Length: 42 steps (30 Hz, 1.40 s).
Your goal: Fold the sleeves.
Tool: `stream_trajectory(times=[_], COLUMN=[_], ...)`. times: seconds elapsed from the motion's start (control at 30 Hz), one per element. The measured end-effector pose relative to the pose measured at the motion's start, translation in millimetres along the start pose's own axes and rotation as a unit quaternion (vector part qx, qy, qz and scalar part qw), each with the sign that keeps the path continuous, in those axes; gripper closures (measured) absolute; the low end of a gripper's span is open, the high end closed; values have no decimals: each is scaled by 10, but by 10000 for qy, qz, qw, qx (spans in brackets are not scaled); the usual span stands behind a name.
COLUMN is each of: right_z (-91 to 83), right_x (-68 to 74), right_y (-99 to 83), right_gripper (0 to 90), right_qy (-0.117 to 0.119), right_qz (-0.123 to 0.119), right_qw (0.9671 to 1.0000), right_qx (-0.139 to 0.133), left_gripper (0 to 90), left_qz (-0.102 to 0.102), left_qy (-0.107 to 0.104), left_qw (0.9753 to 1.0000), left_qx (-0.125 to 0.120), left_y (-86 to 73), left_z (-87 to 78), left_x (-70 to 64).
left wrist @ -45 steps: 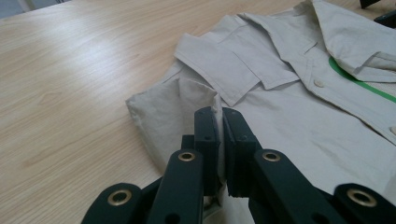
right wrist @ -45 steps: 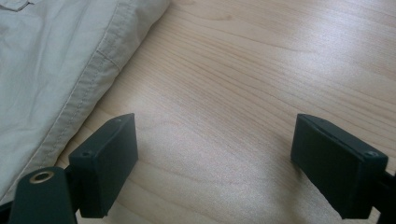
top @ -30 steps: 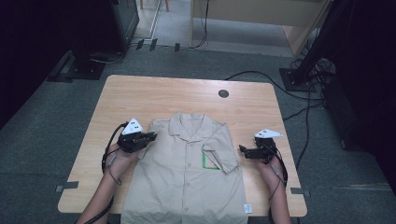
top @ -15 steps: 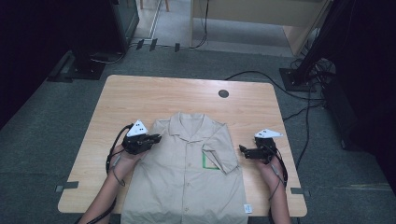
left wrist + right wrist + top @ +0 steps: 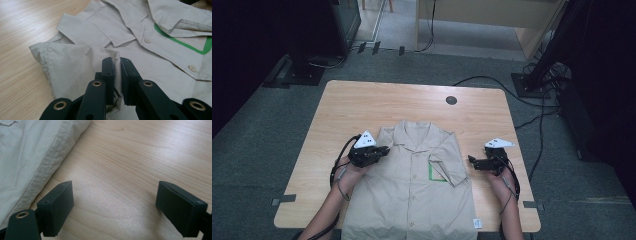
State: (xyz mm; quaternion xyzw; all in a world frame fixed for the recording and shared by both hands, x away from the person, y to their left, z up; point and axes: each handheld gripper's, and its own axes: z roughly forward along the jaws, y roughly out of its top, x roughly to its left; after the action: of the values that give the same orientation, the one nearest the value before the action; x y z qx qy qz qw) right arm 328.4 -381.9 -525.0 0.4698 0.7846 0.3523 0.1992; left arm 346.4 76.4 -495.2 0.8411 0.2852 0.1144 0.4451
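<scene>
My left gripper [image 5: 117,75] is clamped on a pinch of the shirt's [image 5: 412,195] left sleeve [image 5: 75,62], the fabric standing up between my jaws; the shirt body stretches ahead and to the right of them, collar to hem running along the table [image 5: 362,105] toward me. My right gripper [image 5: 115,205] hangs with jaws spread wide over bare wood, the shirt's side edge [image 5: 45,167] just off the left jaw. The fold, I judge, goes across toward the buttons, so the left leads. No containers here.

light: dim, even | shadows: soft | near fingers [image 5: 110,75]: blurred
</scene>
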Motion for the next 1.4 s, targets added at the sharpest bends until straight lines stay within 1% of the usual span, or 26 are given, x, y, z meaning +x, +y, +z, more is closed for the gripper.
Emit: stream_trajectory(times=[0.37,0.43,0.5,0.57,0.77,0.9,1.0,1.07,1.17,1.27,1.3,1.4], right_z=[0,0,0,0,0,0,0,0,0,0,0,0], right_x=[0,0,0,0,0,0,0,0,0,0,0,0], right_y=[0,0,0,0,0,0,0,0,0,0,0,0], right_gripper=[145,145,145,145,145,145,145,145,145,145,145,145], right_qy=[-1,0,0,0,-1,0,-1,0,-1,0,0,0], right_qz=[1,0,0,-2,1,-1,0,0,-1,-2,1,-1], right_qw=[10000,10000,10000,10000,10000,10000,10000,10000,10000,10000,10000,10000], right_qx=[0,-1,-1,-1,0,-2,0,-1,-1,-1,-2,-1], left_gripper=[804,788,753,740,727,725,725,708,708,708,708,708], left_qz=[7,-28,-80,-84,-52,26,50,22,13,-33,-80,-93], left_qy=[-107,-154,-222,-239,-314,-324,-329,-343,-337,-405,-479,-571], left_qw=[9999,9999,9997,9996,9995,9994,9994,9994,9994,9991,9987,9981], left_qx=[72,73,92,99,86,80,53,19,-6,-92,-120,-209], left_y=[2,4,8,12,41,71,86,100,115,142,157,199], left_z=[51,60,67,72,58,49,39,29,11,-21,-34,-74], left_x=[-35,-42,-44,-51,-90,-131,-149,-158,-166,-182,-186,-210])
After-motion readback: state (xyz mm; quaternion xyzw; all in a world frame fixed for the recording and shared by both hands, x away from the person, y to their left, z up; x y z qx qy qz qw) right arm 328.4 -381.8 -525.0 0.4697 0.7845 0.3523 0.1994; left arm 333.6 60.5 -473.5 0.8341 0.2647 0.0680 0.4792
